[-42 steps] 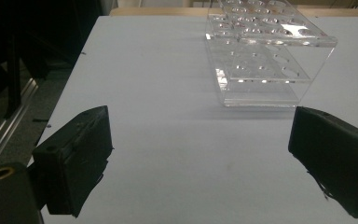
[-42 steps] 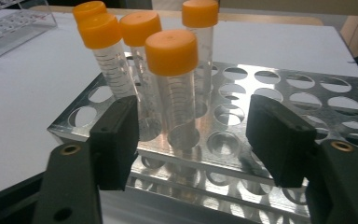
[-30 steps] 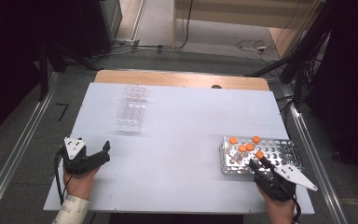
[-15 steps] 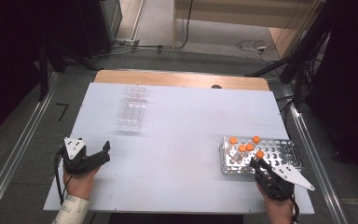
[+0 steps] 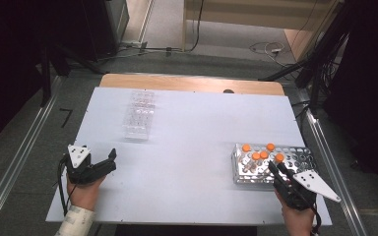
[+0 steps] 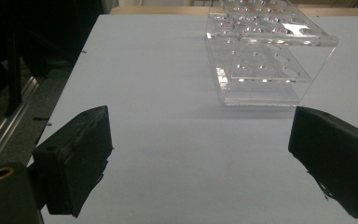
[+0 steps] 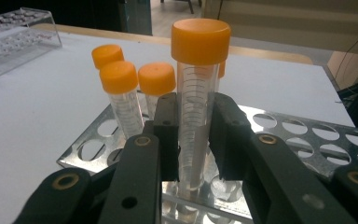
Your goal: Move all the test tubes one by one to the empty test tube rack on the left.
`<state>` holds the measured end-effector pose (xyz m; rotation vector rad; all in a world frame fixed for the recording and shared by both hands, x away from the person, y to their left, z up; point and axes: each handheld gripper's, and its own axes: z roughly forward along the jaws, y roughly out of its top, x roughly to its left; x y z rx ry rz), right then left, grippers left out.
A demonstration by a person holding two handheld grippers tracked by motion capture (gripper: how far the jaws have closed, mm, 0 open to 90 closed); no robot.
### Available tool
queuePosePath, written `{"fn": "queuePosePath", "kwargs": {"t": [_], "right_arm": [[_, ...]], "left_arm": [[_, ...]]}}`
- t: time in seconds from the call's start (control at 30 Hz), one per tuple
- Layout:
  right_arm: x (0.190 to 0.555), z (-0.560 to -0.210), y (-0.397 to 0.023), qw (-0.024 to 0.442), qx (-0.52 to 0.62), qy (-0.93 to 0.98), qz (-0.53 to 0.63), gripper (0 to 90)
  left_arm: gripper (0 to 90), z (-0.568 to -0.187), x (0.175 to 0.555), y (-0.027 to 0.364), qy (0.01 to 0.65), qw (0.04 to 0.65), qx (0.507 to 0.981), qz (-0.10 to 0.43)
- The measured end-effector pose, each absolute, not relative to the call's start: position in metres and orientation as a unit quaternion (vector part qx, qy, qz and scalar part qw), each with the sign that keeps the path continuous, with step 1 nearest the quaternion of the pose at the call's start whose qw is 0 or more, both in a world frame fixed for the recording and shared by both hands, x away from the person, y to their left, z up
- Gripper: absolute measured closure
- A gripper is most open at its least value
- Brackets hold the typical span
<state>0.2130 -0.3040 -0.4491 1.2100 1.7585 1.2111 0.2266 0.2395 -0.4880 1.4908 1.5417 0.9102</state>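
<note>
Your right hand-held gripper [image 7: 193,140] has just closed its jaws on a tube [image 7: 196,107] with an orange cap, which stands upright in the near edge of the metal rack [image 5: 300,155]. Four more capped tubes [image 5: 257,151] stand in that rack just beyond it. Your left hand-held gripper [image 6: 200,158] rests with jaws wide, nothing between them, well left of the rack, with the clear rack [image 6: 265,51] ahead on the counter [image 5: 197,132].

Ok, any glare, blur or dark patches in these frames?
High view: the clear rack looks washed out and soft, surroundings dark. Left gripper view: glare on the rack's top. Right gripper view: sharp on the gripped tube, background soft.
</note>
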Motion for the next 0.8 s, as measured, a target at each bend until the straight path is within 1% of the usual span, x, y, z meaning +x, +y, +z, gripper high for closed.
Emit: {"fn": "queuePosePath", "kwargs": {"t": [0.43, 0.57, 0.8], "right_arm": [[0.203, -0.430, -0.306, 0.346, 0.459, 0.651, 0.496, 71.3], [0.198, -0.424, -0.301, 0.333, 0.450, 0.657, 0.504, 71.3], [0.190, -0.426, -0.284, 0.308, 0.428, 0.679, 0.511, 71.3]], "left_arm": [[6.5, -0.487, 0.226, 0.239, 0.607, 0.395, 0.587, 0.361], [6.5, -0.487, 0.226, 0.238, 0.607, 0.398, 0.589, 0.356], [6.5, -0.485, 0.223, 0.235, 0.601, 0.404, 0.588, 0.360]]}}
